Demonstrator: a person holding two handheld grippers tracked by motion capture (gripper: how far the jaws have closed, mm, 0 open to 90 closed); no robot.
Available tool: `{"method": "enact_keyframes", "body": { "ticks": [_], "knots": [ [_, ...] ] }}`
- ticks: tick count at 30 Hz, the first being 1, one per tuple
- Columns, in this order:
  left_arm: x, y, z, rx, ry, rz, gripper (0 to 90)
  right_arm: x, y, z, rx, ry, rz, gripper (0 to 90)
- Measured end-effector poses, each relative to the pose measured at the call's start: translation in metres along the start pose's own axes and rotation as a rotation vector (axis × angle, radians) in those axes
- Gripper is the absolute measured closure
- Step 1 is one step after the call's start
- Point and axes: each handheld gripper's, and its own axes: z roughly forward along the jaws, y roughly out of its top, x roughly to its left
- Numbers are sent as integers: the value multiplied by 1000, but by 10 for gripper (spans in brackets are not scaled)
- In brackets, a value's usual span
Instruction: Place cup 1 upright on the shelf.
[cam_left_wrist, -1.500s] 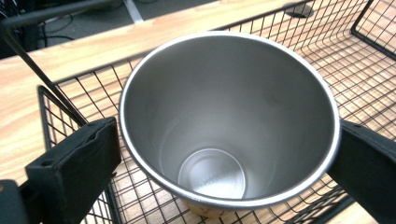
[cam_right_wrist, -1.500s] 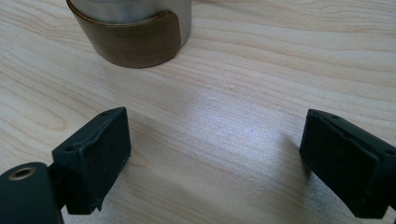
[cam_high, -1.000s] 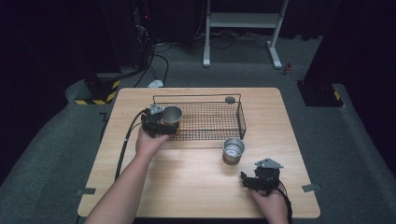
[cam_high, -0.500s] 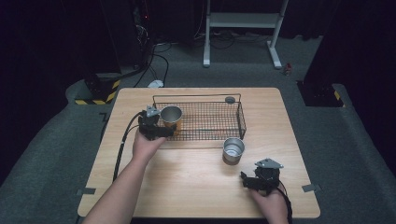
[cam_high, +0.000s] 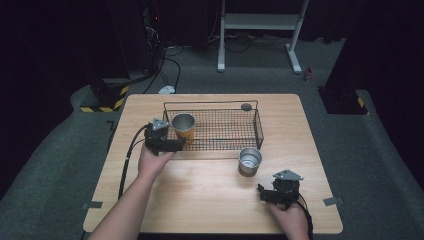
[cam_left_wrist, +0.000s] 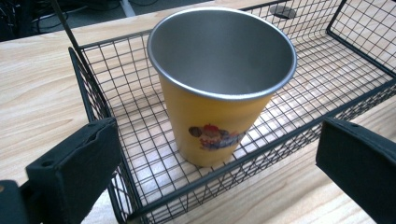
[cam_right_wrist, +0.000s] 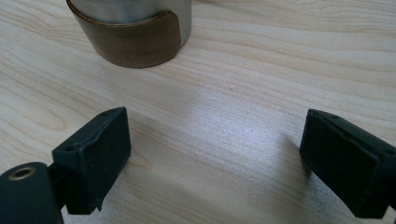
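Upright, the yellow cup (cam_left_wrist: 219, 102) stands inside the wire basket (cam_left_wrist: 116, 186), ungripped.

I see left tongs (cam_high: 176, 145): black, grey three-cornered plate, black cable | right tongs (cam_high: 261, 192): black, grey plate | forearms bare, sleeveless

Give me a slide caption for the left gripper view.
Yellow cup standing upright in the wire basket, released, with the open left gripper just outside.

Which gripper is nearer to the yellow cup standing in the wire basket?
The left. The left gripper is open just outside the wire basket, right beside the yellow cup. The right gripper rests on the table's near right part, closer to the steel cup.
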Motion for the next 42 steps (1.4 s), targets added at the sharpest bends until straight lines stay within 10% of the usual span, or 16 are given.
{"method": "enact_keyframes", "body": {
  "ticks": [42],
  "knots": [
    [5,-72,-28,75,-76,-9,7,0,0,0,3,3,0,87]
  ]
}}
